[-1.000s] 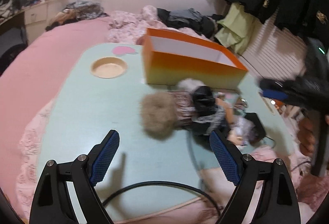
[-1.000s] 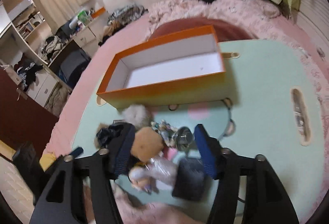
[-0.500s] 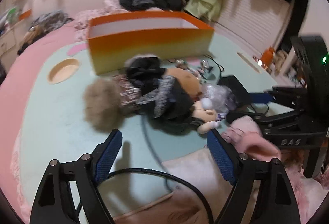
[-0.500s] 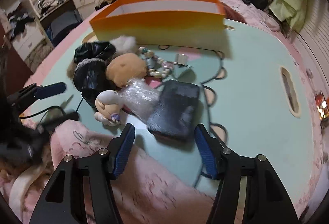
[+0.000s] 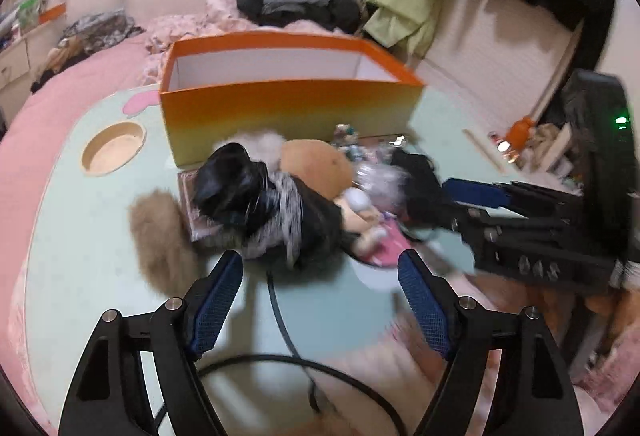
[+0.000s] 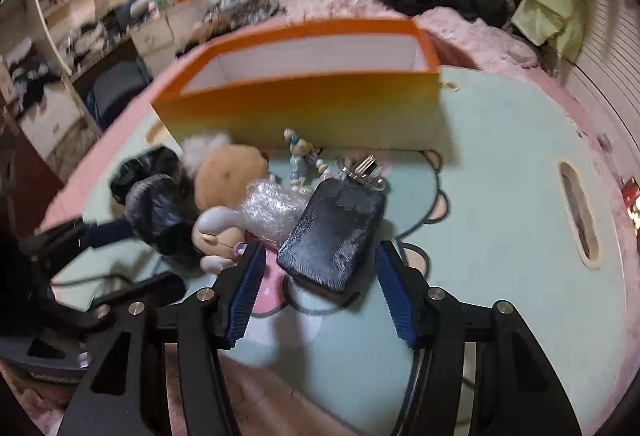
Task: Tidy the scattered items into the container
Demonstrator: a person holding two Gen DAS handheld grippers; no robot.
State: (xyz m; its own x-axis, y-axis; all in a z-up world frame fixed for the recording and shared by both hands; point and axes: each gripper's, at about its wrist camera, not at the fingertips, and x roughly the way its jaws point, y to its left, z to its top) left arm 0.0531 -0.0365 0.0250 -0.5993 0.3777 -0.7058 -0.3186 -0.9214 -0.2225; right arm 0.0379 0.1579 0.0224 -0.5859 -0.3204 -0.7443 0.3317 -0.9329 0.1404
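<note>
- While its jaws are closing with nothing between them, the left gripper sits at lower centre, below the black fur-trimmed bundle.
- Mid-frame, the orange box stands behind the clutter.
- Lower centre, the right gripper stands apart, its pads flanking the black wallet without touching.

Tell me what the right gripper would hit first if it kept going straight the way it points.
Most likely the black wallet: it lies on the table just ahead of the right gripper, lined up with the gap between its open fingers. Depth is hard to judge.

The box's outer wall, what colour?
Orange box, fading to yellow toward the bottom; clearest in the left wrist view.
</note>
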